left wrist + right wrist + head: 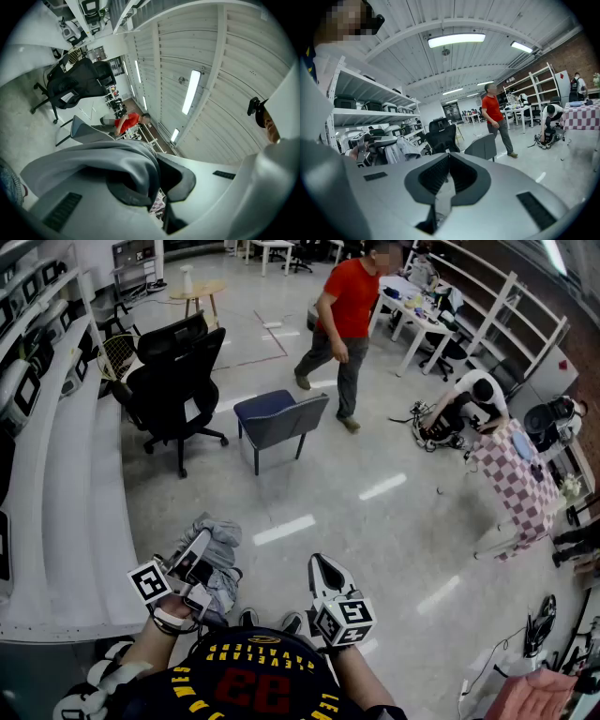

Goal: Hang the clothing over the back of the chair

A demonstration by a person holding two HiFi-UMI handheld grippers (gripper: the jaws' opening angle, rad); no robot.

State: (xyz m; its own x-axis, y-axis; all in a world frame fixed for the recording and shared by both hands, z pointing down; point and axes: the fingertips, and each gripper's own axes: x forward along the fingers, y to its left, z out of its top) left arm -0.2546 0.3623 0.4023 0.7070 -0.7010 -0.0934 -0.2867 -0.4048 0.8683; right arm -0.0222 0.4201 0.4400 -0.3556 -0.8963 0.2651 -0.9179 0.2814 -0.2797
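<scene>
Carrying stage of the job: the left gripper (194, 557) was clamped on a bunched grey piece of clothing (221, 542), held close in front of the person's body and well clear of any chair. Seen along that gripper's own jaws, the cloth (110, 157) draped over one jaw and was pinched between the two. The right gripper (324, 572) was closed with nothing in it, its tips meeting on empty air, held just beside the left one.

Across the open floor (375, 521) stood a grey-blue chair (278, 416) with its back bare, and two black office chairs (173, 371) stood near the shelves (66, 474), also with nothing hung on them. A person in a red shirt (349, 310) was walking beyond the grey-blue chair.

By the look of it the pick-up was done and nearly everything else was left: crossing to a chair, probably the grey-blue one, though the pictures did not settle which. After that the clothing had to be spread, most likely with the free right gripper taking a second hold, then laid over the chair's back and let go.
</scene>
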